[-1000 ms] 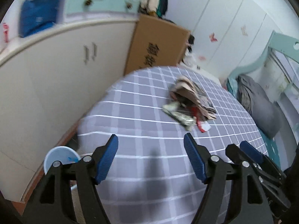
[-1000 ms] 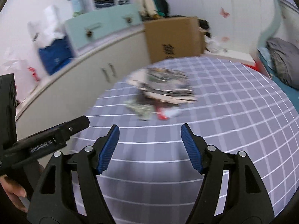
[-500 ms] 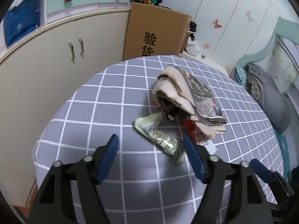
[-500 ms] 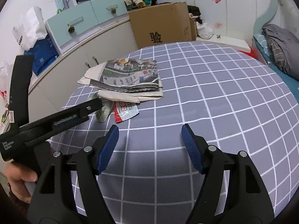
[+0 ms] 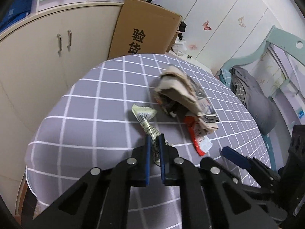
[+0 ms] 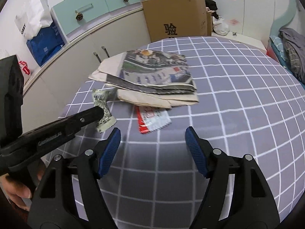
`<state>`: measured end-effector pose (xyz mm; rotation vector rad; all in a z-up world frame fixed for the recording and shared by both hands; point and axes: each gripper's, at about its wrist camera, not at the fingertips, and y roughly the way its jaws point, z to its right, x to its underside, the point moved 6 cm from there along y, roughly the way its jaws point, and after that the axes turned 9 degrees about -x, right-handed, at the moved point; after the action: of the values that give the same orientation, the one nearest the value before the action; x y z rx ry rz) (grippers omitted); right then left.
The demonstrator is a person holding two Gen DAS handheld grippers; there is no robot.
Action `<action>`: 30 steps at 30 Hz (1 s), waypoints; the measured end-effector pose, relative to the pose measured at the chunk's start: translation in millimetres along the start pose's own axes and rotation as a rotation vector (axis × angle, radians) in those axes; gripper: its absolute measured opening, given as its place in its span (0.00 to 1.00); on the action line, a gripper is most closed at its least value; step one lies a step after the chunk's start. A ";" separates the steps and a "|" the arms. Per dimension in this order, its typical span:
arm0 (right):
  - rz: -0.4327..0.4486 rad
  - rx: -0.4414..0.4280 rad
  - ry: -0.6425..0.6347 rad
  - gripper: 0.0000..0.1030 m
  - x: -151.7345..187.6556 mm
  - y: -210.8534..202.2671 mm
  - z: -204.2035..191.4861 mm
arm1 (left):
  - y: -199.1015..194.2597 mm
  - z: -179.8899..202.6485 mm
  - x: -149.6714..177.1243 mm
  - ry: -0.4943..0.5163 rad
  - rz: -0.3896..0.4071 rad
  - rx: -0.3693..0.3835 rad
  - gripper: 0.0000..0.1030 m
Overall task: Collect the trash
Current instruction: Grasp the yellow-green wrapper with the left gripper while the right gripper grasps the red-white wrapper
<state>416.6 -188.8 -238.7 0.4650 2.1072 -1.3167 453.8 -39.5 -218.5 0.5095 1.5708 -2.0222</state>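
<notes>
Left gripper [image 5: 154, 143] is closing, pads pinching the pale green wrapper [image 5: 144, 114] at frame centre: light, crinkly, slippery film, best taken mid-length. Right gripper [image 6: 152, 143] hangs released below the red wrapper [image 6: 152, 121].

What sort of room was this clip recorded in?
Most likely a bedroom at home: a bed with rumpled grey bedding stands beside the checked table, wardrobe doors carry butterfly stickers, and clothes hang above a low cabinet next to a cardboard box.
</notes>
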 end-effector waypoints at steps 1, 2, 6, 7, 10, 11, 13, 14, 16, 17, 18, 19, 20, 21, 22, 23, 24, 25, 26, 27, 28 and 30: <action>-0.002 0.005 -0.006 0.68 -1.7 2.5 -1.0 | -2.5 -4.1 0.9 0.000 0.001 0.000 0.08; -0.003 0.007 -0.008 0.68 -3.9 5.5 -3.0 | -4.1 -7.4 0.6 -0.001 0.003 -0.001 0.08; -0.013 0.020 -0.008 0.68 -12.0 18.6 -7.8 | -9.5 -21.6 2.1 -0.031 -0.012 0.020 0.09; -0.013 0.023 -0.007 0.68 -14.3 21.1 -8.5 | -9.2 -23.6 0.7 -0.041 -0.013 0.022 0.10; -0.021 0.042 -0.018 0.68 -19.1 28.1 -11.3 | -11.8 -27.1 -0.9 -0.059 -0.009 0.031 0.39; -0.027 0.056 -0.030 0.68 -20.2 30.5 -12.5 | -12.5 -27.6 -2.5 -0.064 0.005 0.024 0.43; -0.036 0.075 -0.047 0.68 -21.4 34.0 -13.8 | -11.2 -26.8 -3.8 -0.058 0.009 0.001 0.43; -0.038 0.085 -0.051 0.67 -21.8 35.2 -13.7 | -9.6 -27.2 -4.5 -0.063 0.006 -0.008 0.43; -0.035 0.095 -0.049 0.67 -23.7 36.7 -11.9 | -6.9 -27.8 -6.2 -0.080 0.008 -0.005 0.43; -0.035 0.102 -0.048 0.67 -24.1 37.7 -10.7 | -5.8 -26.9 -7.1 -0.078 0.013 -0.013 0.43; -0.032 0.108 -0.044 0.67 -25.4 38.2 -8.9 | -5.0 -26.5 -7.8 -0.075 0.015 -0.020 0.43; -0.027 0.110 -0.035 0.67 -27.5 38.7 -7.2 | -4.0 -24.6 -8.4 -0.063 0.018 -0.035 0.43; -0.024 0.108 -0.030 0.67 -29.2 39.0 -5.5 | -3.9 -22.9 -8.6 -0.050 0.022 -0.050 0.41; -0.023 0.098 -0.023 0.67 -31.0 40.4 -3.6 | -2.5 -19.8 -8.1 -0.024 0.033 -0.090 0.38; -0.024 0.094 -0.024 0.67 -32.5 41.2 -3.0 | -1.6 -19.7 -8.3 -0.016 0.040 -0.105 0.27; -0.024 0.086 -0.026 0.65 -34.3 42.1 -3.0 | -0.8 -19.8 -8.2 -0.014 0.042 -0.110 0.22; -0.022 0.071 -0.025 0.55 -35.6 42.9 -3.3 | 0.8 -20.5 -8.9 -0.025 0.031 -0.088 0.19; -0.021 0.079 -0.028 0.46 -36.5 42.9 -2.5 | 0.8 -21.9 -9.2 -0.032 0.032 -0.075 0.17; -0.022 0.087 -0.035 0.36 -36.4 42.9 -2.5 | 1.0 -23.9 -9.4 -0.043 0.031 -0.065 0.14; -0.025 0.081 -0.043 0.36 -36.4 43.2 -3.6 | 1.0 -25.0 -9.0 -0.050 0.029 -0.054 0.14; -0.027 0.079 -0.053 0.35 -35.9 43.2 -5.3 | 0.4 -24.5 -7.1 -0.052 0.029 -0.049 0.13; -0.028 0.084 -0.072 0.27 -34.2 42.1 -8.1 | -2.5 -23.3 -4.1 -0.044 0.028 -0.040 0.11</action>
<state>464.4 -162.1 -242.5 0.4182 2.0121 -1.4214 455.0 -15.8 -220.1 0.4661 1.5659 -1.9646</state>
